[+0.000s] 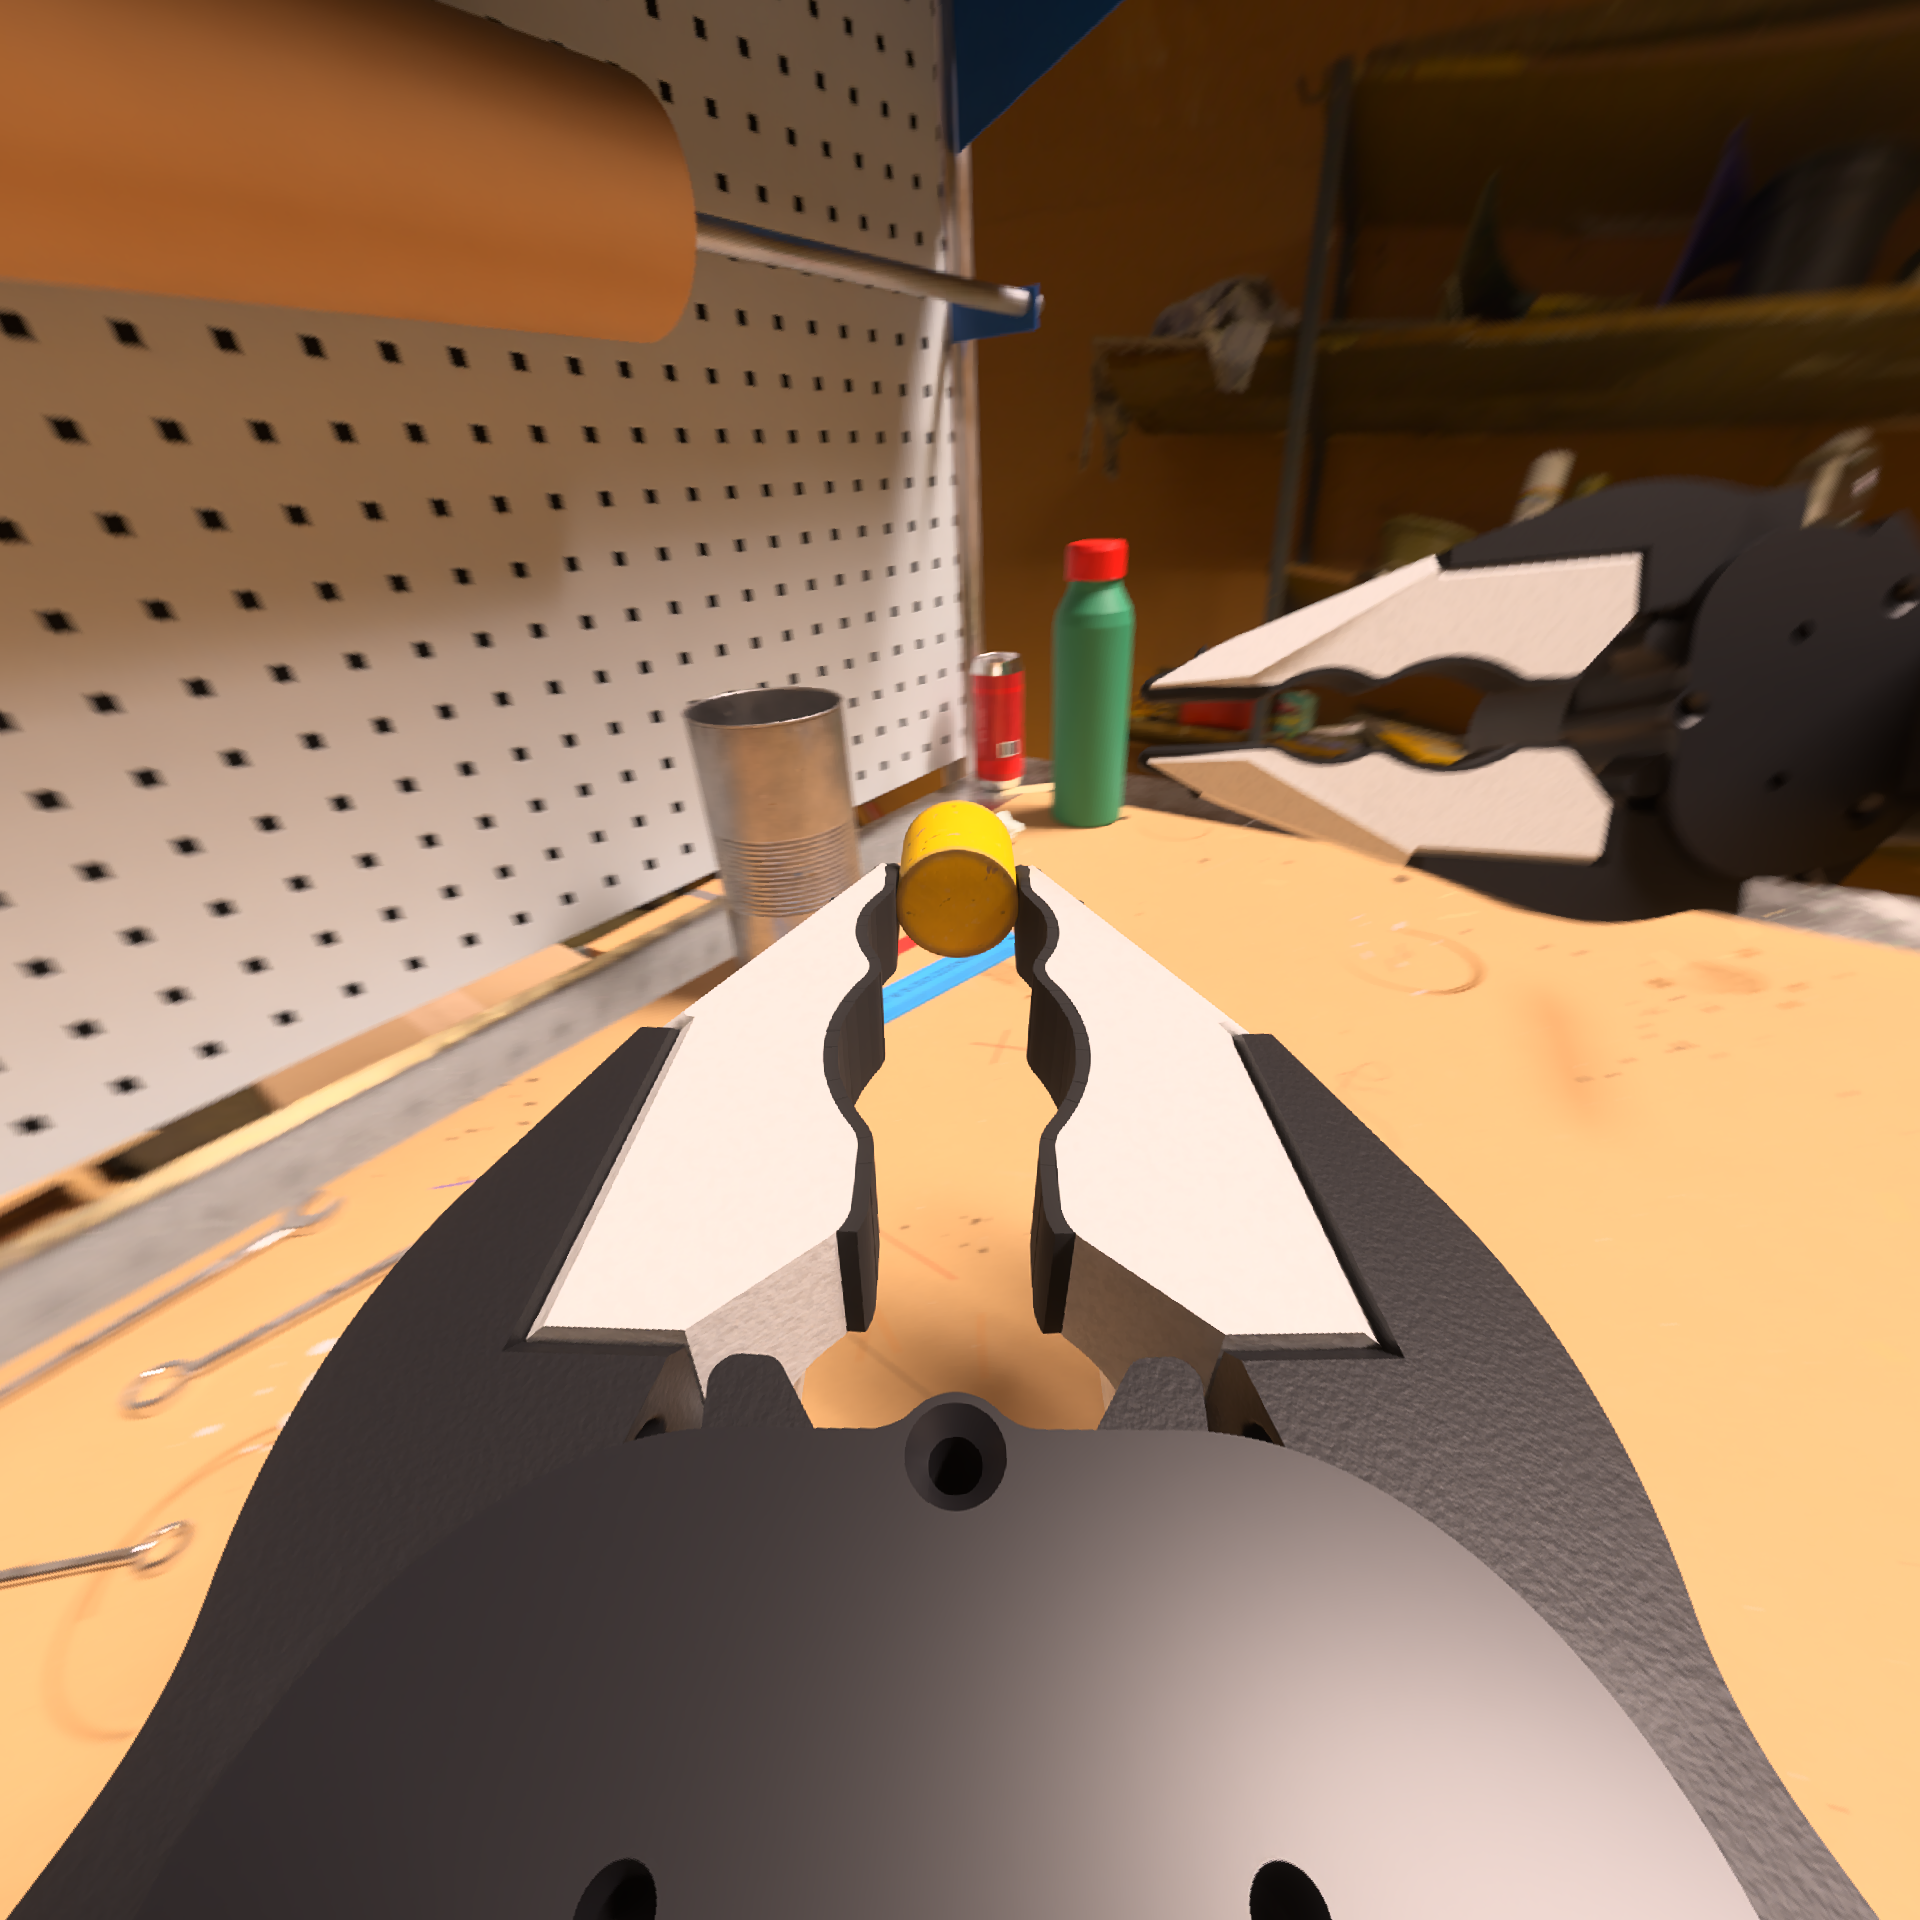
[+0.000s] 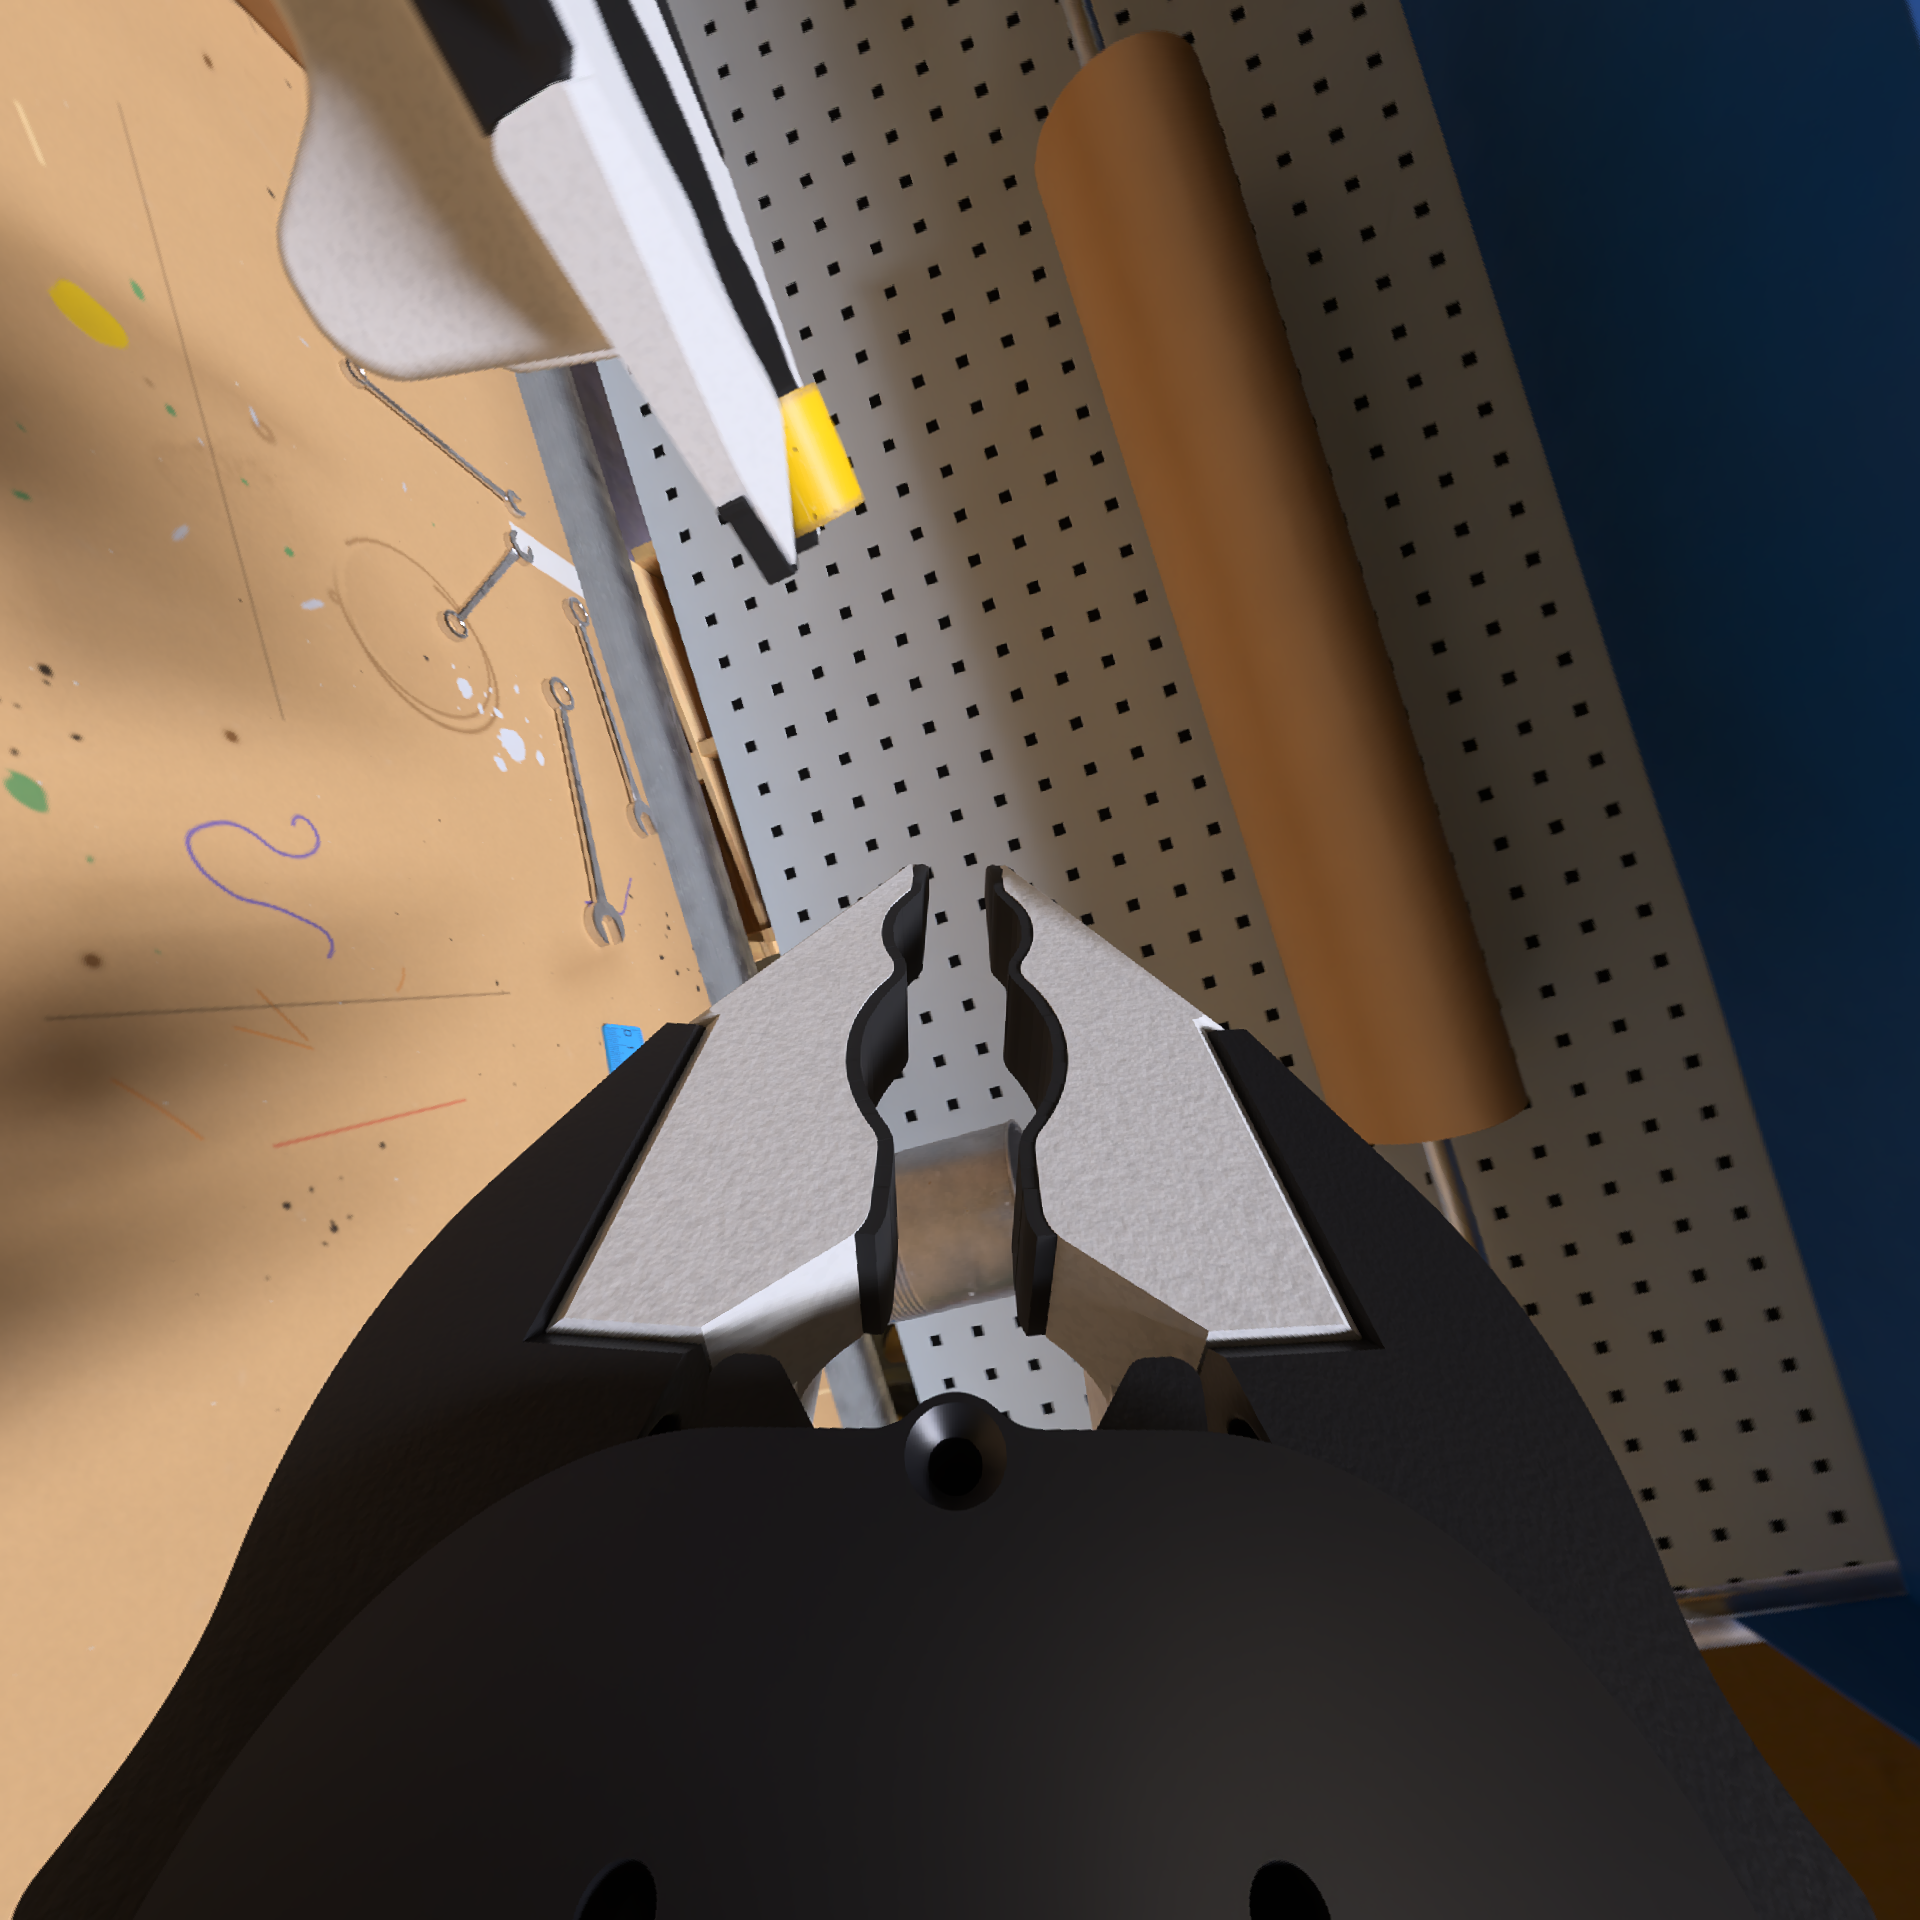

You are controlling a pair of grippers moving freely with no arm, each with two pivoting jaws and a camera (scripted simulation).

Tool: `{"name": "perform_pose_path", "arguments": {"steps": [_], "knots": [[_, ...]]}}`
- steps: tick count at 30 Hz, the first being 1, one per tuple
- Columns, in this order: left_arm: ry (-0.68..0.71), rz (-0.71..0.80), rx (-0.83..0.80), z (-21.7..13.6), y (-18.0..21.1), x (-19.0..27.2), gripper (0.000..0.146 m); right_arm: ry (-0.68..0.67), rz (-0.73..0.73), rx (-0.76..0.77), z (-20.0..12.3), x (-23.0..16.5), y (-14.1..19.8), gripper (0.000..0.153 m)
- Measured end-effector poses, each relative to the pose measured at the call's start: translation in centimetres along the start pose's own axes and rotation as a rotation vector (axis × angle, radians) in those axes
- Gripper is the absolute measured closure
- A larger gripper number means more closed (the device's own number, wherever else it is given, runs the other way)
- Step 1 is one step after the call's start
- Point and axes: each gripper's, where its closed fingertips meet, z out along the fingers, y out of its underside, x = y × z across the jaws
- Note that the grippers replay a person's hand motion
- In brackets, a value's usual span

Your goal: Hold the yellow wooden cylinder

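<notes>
Cylinder: yellow wooden cylinder (image 1: 956,878) pinched at tips of my left tongs (image 1: 957,902), lifted off bench (image 1: 1455,1091).
Right tongs (image 2: 956,883): empty, slightly parted.
Advice: I'd keep squeeze steady; tip grip looks marginal.

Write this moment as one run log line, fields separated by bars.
left hand-held gripper: shut on yellow cylinder, lifted off table | right hand-held gripper: nearly closed, holding nothing
</notes>
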Motion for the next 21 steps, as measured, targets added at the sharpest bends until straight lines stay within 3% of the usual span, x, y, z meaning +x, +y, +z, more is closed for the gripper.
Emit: {"name": "perform_pose_path", "arguments": {"steps": [6, 21], "knots": [[-0.184, 0.203, -0.035, 0.1, 1.0, -1.1, 0.125, -0.011, 0.092, -0.008, 0.1, 0.2, 0.9, 0.144], [-0.361, 0.276, -0.075, -0.5, 1.6, -2.1, 0.125, -0.146, 0.238, -0.128, -0.4, -1.3, 3.7, 0.143]]}}
